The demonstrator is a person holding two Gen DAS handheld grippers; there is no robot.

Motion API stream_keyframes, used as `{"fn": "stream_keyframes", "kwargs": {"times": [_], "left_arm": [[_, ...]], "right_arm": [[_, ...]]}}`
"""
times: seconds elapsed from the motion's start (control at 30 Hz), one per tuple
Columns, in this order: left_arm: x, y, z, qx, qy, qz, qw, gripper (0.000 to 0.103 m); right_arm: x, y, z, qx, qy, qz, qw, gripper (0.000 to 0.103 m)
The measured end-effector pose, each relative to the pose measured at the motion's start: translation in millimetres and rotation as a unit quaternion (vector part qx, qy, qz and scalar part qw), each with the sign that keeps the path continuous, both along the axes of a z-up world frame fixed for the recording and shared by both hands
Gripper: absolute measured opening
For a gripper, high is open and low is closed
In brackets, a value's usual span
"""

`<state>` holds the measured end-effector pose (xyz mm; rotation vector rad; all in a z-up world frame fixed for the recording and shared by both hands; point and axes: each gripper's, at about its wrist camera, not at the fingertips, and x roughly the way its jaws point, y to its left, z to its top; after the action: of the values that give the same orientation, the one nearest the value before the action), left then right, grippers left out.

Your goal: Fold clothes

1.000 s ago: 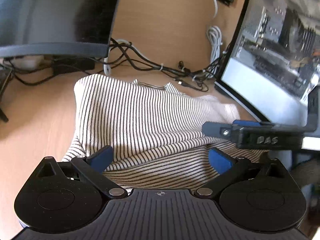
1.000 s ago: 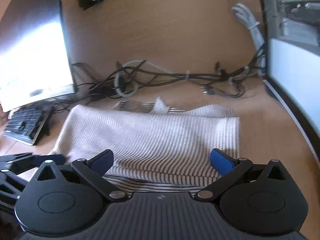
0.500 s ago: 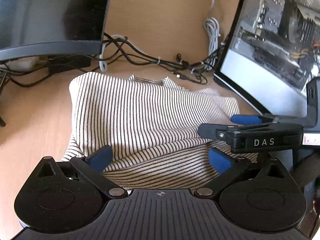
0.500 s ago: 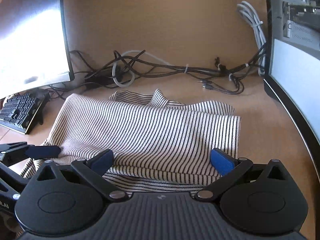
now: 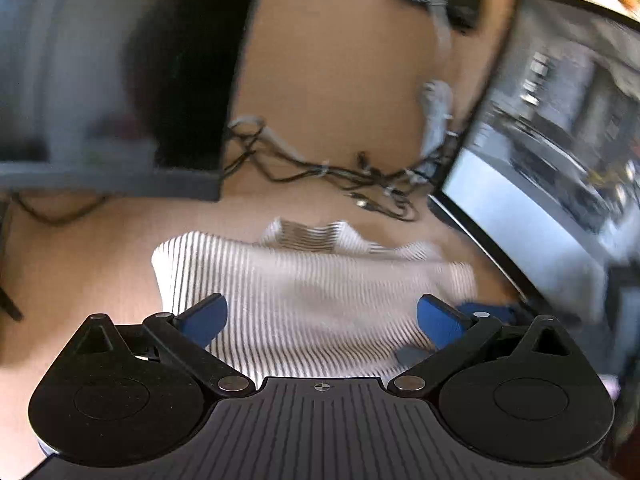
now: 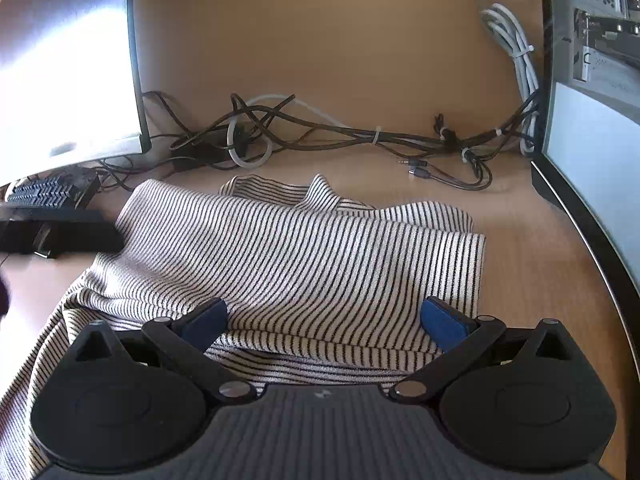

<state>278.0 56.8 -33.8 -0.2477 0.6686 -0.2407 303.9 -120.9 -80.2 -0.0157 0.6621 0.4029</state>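
On the wooden desk [image 6: 520, 264], between a monitor [image 6: 68, 60] at the left edge and a computer case [image 6: 592, 128] at the right, lies the folded striped shirt [image 6: 304, 252] — cables [image 6: 320, 132] behind it. Left gripper [image 5: 320, 316] and right gripper [image 6: 324, 318] both spread wide, empty, above its near edge.

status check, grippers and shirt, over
Left gripper and right gripper open, empty. Striped shirt partly folded on desk. Cable tangle behind it, clear.
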Motion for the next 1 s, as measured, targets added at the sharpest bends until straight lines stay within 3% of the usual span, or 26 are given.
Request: {"fn": "stream_keyframes", "kwargs": {"times": [0.1, 0.4, 0.53, 0.57, 0.63, 0.7, 0.93, 0.97, 1.0], "left_arm": [[21, 10, -21, -0.021, 0.042, 0.018, 0.9987, 0.101], [23, 7, -23, 0.010, 0.038, -0.008, 0.9992, 0.102], [14, 12, -13, -0.002, 0.037, 0.011, 0.9993, 0.102], [11, 14, -11, -0.006, 0.037, 0.017, 0.9992, 0.102], [6, 17, -8, -0.011, 0.037, 0.025, 0.9989, 0.102], [0, 18, -6, -0.016, 0.035, 0.031, 0.9988, 0.102], [-16, 7, 5, -0.010, 0.016, 0.014, 0.9997, 0.102], [-17, 5, 6, -0.006, 0.016, 0.011, 0.9998, 0.102], [-17, 3, 5, -0.002, 0.018, 0.012, 0.9998, 0.102]], "right_arm": [[0, 1, 0, -0.004, 0.002, 0.001, 1.000, 0.103], [1, 3, 14, -0.033, 0.019, 0.009, 0.999, 0.103], [-10, -19, 47, -0.036, -0.018, -0.025, 0.999, 0.101], [-13, -25, 53, -0.040, -0.027, -0.037, 0.998, 0.097], [-12, -40, 59, -0.044, -0.026, -0.064, 0.997, 0.075], [-9, -53, 60, -0.040, -0.016, -0.092, 0.995, 0.065], [14, -74, 37, 0.013, 0.038, -0.142, 0.989, 0.059], [19, -74, 32, 0.026, 0.052, -0.142, 0.988, 0.052], [23, -74, 28, 0.043, 0.064, -0.133, 0.988, 0.029]]}}
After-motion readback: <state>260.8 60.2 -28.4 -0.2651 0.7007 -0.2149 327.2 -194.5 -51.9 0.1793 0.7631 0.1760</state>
